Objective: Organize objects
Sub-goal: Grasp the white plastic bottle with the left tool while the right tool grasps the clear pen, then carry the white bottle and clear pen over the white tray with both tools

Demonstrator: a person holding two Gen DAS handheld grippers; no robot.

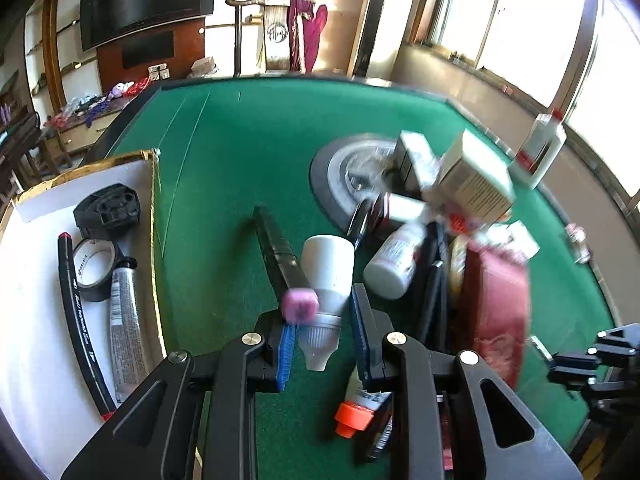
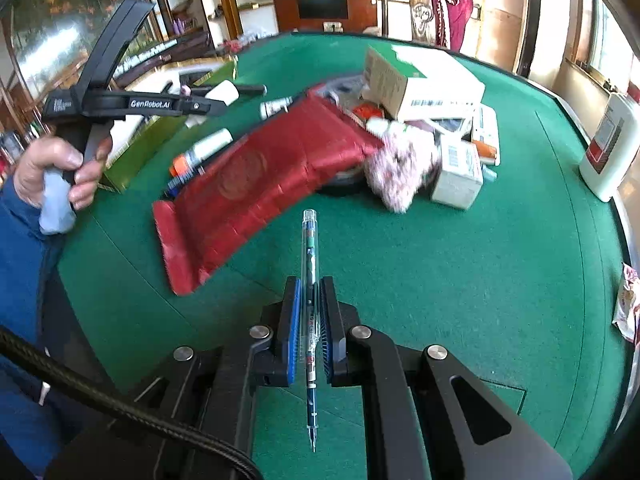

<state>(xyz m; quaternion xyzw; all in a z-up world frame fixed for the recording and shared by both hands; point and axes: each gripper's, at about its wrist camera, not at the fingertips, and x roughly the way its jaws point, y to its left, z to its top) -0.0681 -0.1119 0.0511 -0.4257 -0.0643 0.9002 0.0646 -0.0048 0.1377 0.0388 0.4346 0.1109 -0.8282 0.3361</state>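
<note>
Pinching a slim clear plastic pen (image 2: 310,300), the right gripper (image 2: 310,320) hovers above green felt (image 2: 440,280); the left gripper (image 1: 324,336) stands apart around a white conical bottle (image 1: 326,280), beside the white tray (image 1: 32,320).

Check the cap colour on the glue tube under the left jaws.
Orange cap, clearest in the left wrist view, low between the left gripper arms.

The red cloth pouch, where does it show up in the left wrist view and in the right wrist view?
Left wrist view: the red cloth pouch lies lower right, blurred, beside the clutter pile.
Right wrist view: it runs diagonally across the centre left, ahead of the pen held in the jaws.
Shared landmark: the white jug at the table's edge.
</note>
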